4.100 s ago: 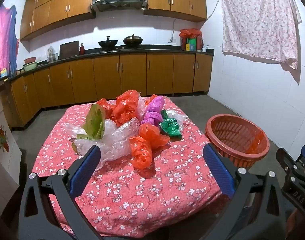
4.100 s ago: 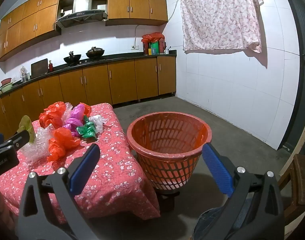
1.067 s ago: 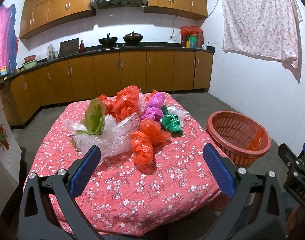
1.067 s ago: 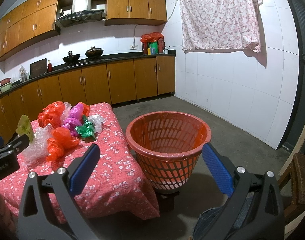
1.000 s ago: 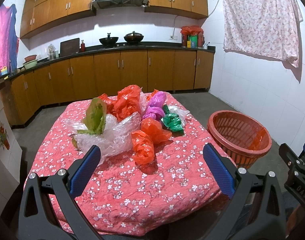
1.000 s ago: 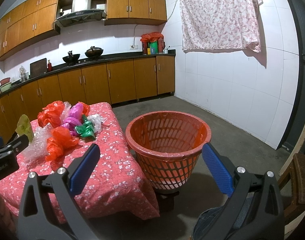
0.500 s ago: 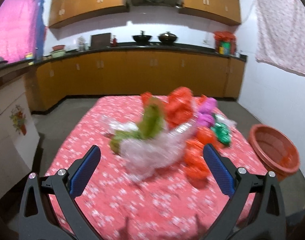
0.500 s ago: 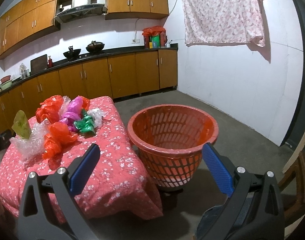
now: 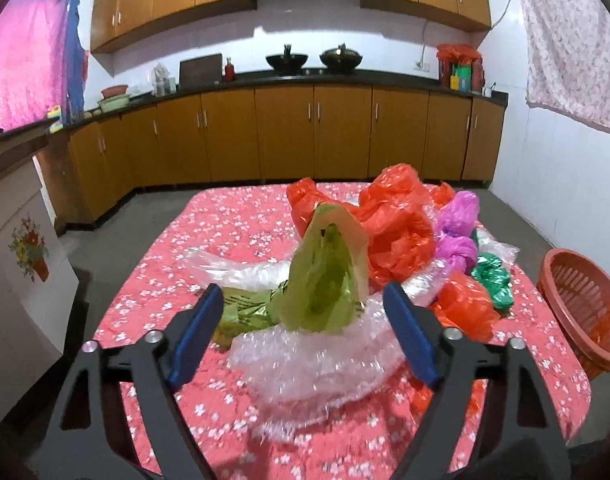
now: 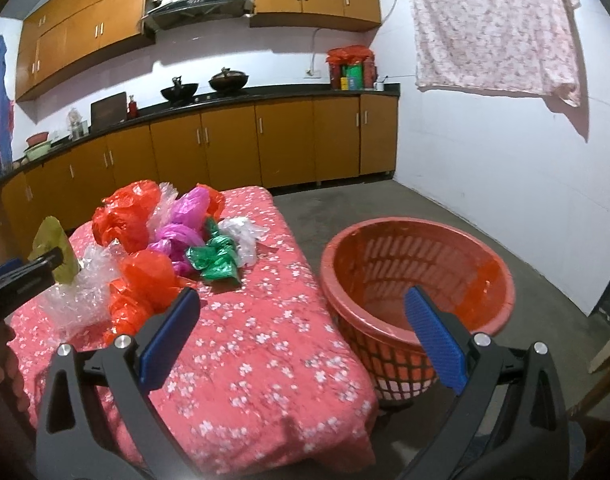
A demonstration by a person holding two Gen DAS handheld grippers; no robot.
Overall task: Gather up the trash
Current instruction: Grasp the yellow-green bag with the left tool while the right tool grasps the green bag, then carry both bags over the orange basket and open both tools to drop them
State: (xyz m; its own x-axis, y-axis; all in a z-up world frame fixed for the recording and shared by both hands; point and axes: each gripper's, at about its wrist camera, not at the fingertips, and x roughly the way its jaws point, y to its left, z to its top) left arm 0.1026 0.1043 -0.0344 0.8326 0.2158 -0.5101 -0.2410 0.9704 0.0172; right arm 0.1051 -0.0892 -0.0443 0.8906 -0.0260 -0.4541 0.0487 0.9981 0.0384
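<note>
A pile of crumpled plastic bags lies on a table with a red floral cloth [image 9: 233,240]. My left gripper [image 9: 305,316] is open, its blue pads on either side of a green bag [image 9: 321,280] that sits on clear bubble wrap [image 9: 317,360]. Behind lie red bags [image 9: 393,224], a purple bag [image 9: 457,228], a dark green bag [image 9: 493,280]. An orange slatted basket [image 10: 421,276] stands on the floor right of the table. My right gripper [image 10: 301,328] is open and empty, over the table's right edge near the basket. The left gripper's body shows at the right wrist view's left edge [image 10: 21,276].
Wooden kitchen cabinets [image 9: 285,132] and a dark counter with woks run along the back wall. A white cabinet with a flower picture [image 9: 17,280] stands left of the table. A floral cloth [image 10: 493,24] hangs on the right wall. Bare concrete floor [image 10: 445,208] surrounds the basket.
My left gripper has moved forward and left over the table, and its pads now flank the green bag. My right gripper has shifted forward and tilted down toward the table edge and basket.
</note>
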